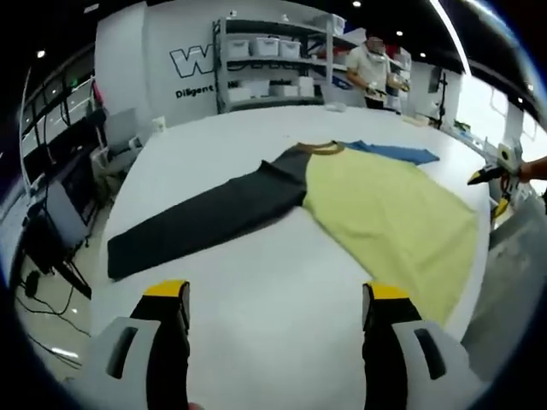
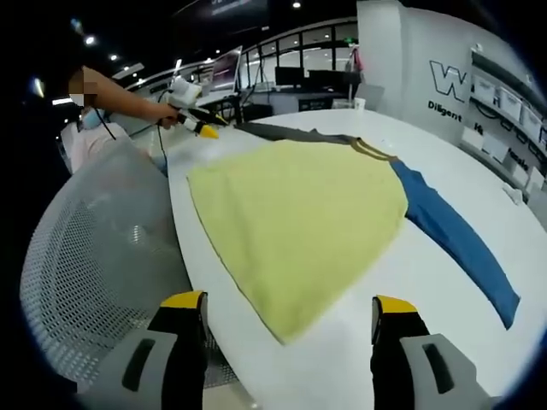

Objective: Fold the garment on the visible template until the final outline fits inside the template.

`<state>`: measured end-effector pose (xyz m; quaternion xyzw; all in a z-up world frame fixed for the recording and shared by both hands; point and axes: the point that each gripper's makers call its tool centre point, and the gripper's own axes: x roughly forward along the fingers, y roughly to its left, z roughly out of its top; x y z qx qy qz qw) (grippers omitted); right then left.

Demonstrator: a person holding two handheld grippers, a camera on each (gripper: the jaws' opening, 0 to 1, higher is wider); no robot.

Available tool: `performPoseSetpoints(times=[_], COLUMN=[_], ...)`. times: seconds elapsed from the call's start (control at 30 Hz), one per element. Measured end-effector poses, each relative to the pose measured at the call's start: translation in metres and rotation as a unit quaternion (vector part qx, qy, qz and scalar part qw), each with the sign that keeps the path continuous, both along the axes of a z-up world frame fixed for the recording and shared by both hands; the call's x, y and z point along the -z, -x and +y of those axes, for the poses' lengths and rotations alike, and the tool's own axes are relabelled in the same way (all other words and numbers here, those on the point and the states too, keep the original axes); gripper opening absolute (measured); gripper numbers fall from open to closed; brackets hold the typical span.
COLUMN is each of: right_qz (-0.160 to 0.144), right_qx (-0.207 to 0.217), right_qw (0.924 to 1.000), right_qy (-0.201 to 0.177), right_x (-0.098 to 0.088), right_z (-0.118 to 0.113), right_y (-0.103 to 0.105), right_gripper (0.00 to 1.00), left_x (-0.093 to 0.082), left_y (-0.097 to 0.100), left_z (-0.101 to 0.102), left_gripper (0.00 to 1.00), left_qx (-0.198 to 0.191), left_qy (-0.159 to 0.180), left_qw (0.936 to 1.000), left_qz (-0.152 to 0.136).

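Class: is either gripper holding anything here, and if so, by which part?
Nothing is held. Left gripper and right gripper are open above the white table.

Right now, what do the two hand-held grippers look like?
The left hand-held gripper and the right hand-held gripper look alike: each has two black jaws capped with yellow tips, rising from light grey housings with dark slots.

A lab or workshop space, I'd say.
Ahead of my left hand-held gripper (image 1: pixel 273 316): shelving (image 1: pixel 273 64) stacked with storage bins, wall lettering (image 1: pixel 195 61), a big white worktop (image 1: pixel 256 282).
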<state>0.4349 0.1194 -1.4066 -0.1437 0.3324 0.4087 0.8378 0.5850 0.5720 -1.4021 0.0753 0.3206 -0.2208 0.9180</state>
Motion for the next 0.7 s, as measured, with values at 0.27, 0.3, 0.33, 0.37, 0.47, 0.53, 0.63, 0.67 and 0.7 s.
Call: performPoseSetpoints(times=[0.27,0.3,0.33,0.37,0.47,0.53,0.63,0.67,0.7], right_qz=[-0.002,-0.002,-0.002,-0.003,-0.001,0.002,0.001,0.002,0.002], right_qx=[0.017,0.020,0.022,0.024,0.023,0.022,0.022,0.025,0.026], right_qw=[0.9996,0.9995,0.9995,0.9994,0.9994,0.9995,0.9995,0.9995,0.9995], right_qy=[-0.022,-0.024,-0.024,-0.024,-0.025,-0.022,-0.022,-0.021,-0.019], right_x=[-0.005,-0.006,-0.006,-0.007,-0.007,-0.007,-0.007,-0.007,-0.007], right_z=[0.004,0.004,0.004,0.004,0.005,0.006,0.006,0.005,0.004], right_y=[-0.003,-0.004,-0.004,-0.004,-0.003,-0.001,-0.001,-0.001,-0.001], right_gripper=[0.95,0.95,0.97,0.98,0.97,0.98,0.97,0.96,0.96], left_x=[0.000,0.000,0.000,0.000,-0.001,-0.001,0.001,0.001,0.001], left_y=[-0.012,-0.013,-0.014,-0.016,-0.021,-0.023,-0.030,-0.031,-0.032], left_z=[0.023,0.025,0.027,0.030,0.034,0.037,0.044,0.046,0.048], left_gripper=[0.81,0.81,0.81,0.81,0.81,0.81,0.80,0.80,0.80], left_qx=[-0.042,-0.045,-0.049,-0.055,-0.064,-0.068,-0.077,-0.081,-0.084], left_qy=[0.007,0.008,0.009,0.012,0.016,0.017,0.018,0.017,0.017], left_qw=[0.9991,0.9989,0.9988,0.9984,0.9978,0.9976,0.9968,0.9965,0.9963], left_qz=[0.001,0.002,0.002,0.003,0.004,0.003,0.005,0.006,0.006])
